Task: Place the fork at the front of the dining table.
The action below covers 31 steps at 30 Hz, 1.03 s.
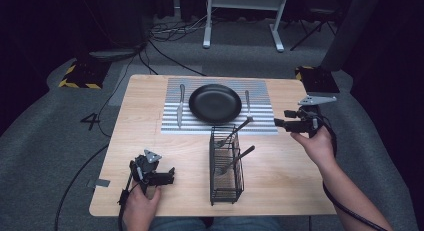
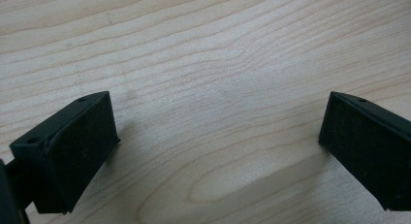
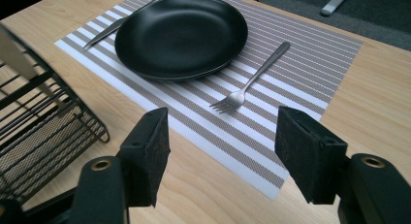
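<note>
high view: right gripper [image 1: 281, 118] jaws spread, empty, beside fork [image 1: 247, 105] on striped mat [image 1: 265, 126], likely place setting. left gripper [image 1: 170, 175] released, parked low over table [image 1: 150, 136].

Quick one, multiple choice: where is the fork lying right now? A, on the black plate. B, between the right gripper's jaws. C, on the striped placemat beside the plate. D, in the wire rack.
C: the fork lies flat on the striped placemat, just beside the black plate, untouched.
</note>
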{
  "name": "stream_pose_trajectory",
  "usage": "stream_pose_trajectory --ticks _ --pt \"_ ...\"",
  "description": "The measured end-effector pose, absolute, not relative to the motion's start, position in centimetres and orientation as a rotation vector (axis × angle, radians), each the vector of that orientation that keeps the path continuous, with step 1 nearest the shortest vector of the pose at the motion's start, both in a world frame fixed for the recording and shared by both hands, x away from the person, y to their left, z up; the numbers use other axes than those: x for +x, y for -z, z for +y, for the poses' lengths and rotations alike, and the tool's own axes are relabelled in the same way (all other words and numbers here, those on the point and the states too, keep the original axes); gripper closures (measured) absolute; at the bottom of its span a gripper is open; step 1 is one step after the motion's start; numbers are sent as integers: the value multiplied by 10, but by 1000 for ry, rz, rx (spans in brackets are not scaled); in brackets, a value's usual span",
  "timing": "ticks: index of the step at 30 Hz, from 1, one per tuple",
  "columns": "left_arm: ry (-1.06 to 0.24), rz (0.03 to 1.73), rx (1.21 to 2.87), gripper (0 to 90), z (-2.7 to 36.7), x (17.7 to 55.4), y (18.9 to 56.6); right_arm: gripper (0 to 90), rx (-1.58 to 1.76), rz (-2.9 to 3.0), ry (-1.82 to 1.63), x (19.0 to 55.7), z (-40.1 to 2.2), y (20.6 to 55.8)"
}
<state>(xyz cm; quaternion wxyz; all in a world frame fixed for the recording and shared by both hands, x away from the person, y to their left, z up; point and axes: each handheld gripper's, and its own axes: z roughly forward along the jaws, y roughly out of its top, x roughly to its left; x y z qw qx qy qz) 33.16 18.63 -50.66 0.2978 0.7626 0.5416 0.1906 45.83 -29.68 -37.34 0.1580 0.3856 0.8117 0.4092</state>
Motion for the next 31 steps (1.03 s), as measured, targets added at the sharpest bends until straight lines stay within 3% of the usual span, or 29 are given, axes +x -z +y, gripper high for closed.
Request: stream_pose_trajectory --ticks 7,15,26,31 --pt "-506 1439 2027 3 186 332 507 372 1099 2345 -1172 432 -318 371" --pt "-507 1439 2027 2 186 332 507 370 1149 2372 -1169 405 -343 392" --pt "-506 1439 2027 2 186 332 507 373 1194 2348 -1075 367 -359 479" --pt "-507 1437 2030 2 187 331 506 295 1144 2343 -1034 363 -356 500"
